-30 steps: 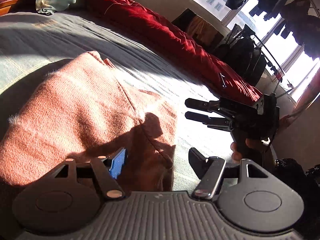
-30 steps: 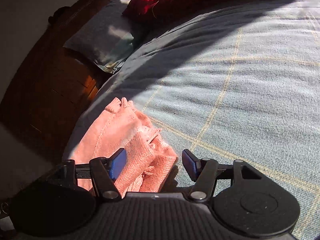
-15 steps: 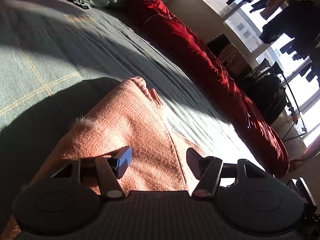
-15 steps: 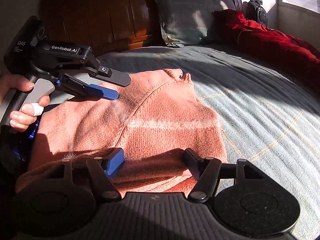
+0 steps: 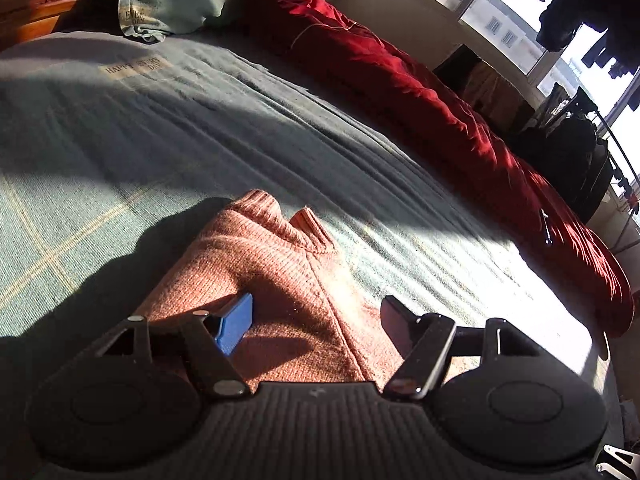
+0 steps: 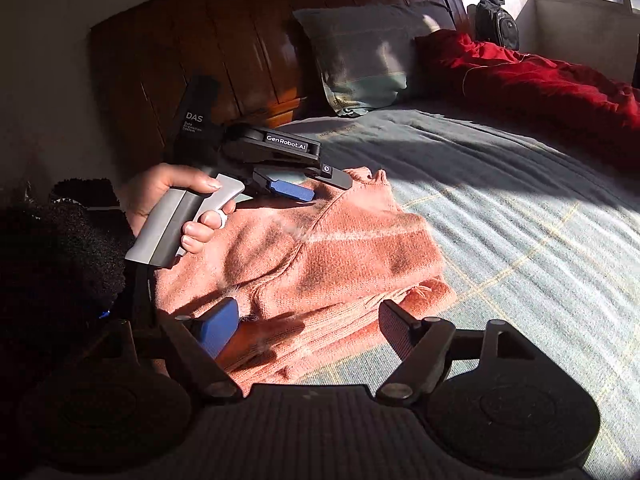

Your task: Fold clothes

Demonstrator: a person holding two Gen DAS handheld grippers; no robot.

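Right-wrist view, left to right. At 9 o'clock, the person's left hand (image 6: 168, 200) grips the grey handle of the left gripper (image 6: 310, 186), whose blue-padded fingers reach over the collar end of the orange sweater (image 6: 332, 248); from this side angle the gap between its jaws cannot be told. The sweater lies folded on the grey-green bed (image 6: 520, 208), occupying the centre of the view, with stacked layers showing along its near edge. At 6 o'clock, the right gripper (image 6: 308, 326) has its jaws spread wide, straddling the sweater's near edge and holding nothing. A pillow (image 6: 360, 52) leans on the wooden headboard (image 6: 200, 48) at 12 o'clock; a red duvet (image 6: 540, 80) lies at 2 o'clock.

Left-wrist view, left to right. The bed (image 5: 160, 128) fills 9 to 12 o'clock. The sweater (image 5: 272, 264) sits at centre, ribbed collar pointing towards 12 o'clock. The left gripper (image 5: 316, 320) has its jaws wide apart above the fabric, empty. The red duvet (image 5: 420, 96) runs from 12 to 3 o'clock.
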